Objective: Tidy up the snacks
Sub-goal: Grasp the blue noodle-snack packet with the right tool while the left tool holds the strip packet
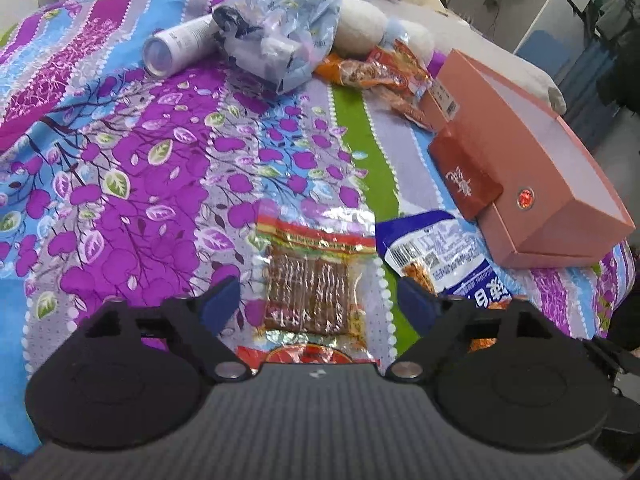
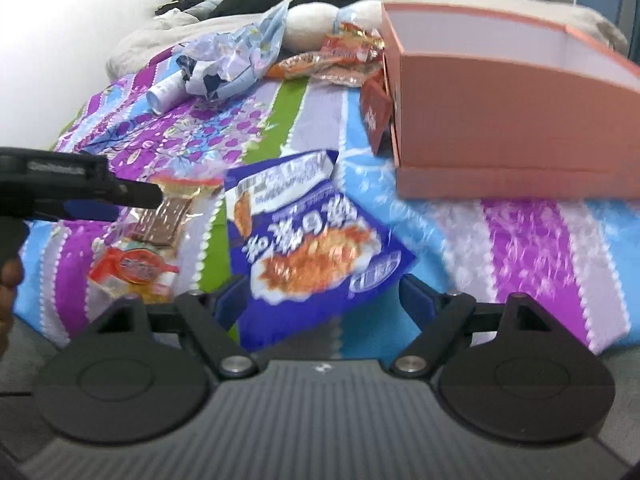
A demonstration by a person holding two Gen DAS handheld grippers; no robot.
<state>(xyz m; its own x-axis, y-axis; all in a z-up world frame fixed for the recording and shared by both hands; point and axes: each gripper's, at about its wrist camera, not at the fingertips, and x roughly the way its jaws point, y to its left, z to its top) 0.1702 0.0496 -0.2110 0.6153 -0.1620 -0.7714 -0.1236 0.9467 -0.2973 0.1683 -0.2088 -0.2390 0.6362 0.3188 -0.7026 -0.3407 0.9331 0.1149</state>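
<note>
A clear packet of brown snack strips (image 1: pixel 314 276) lies on the bedspread between the open fingers of my left gripper (image 1: pixel 320 300), which hovers just over it. A blue and white snack bag (image 1: pixel 440 258) lies to its right. In the right wrist view my right gripper (image 2: pixel 322 298) is open with the blue bag (image 2: pixel 308 236) between its fingers. The clear packet (image 2: pixel 160 228) lies left of it under the left gripper (image 2: pixel 92 200). An open pink box (image 1: pixel 532 156) (image 2: pixel 504 92) stands at the right, empty as far as I see.
A small red box (image 1: pixel 466 176) leans on the pink box. Several orange-red snack packets (image 1: pixel 384 72) lie at the back with a crumpled plastic bag (image 1: pixel 276 32) and a white tube (image 1: pixel 176 46). The floral bedspread (image 1: pixel 140 152) ends near me.
</note>
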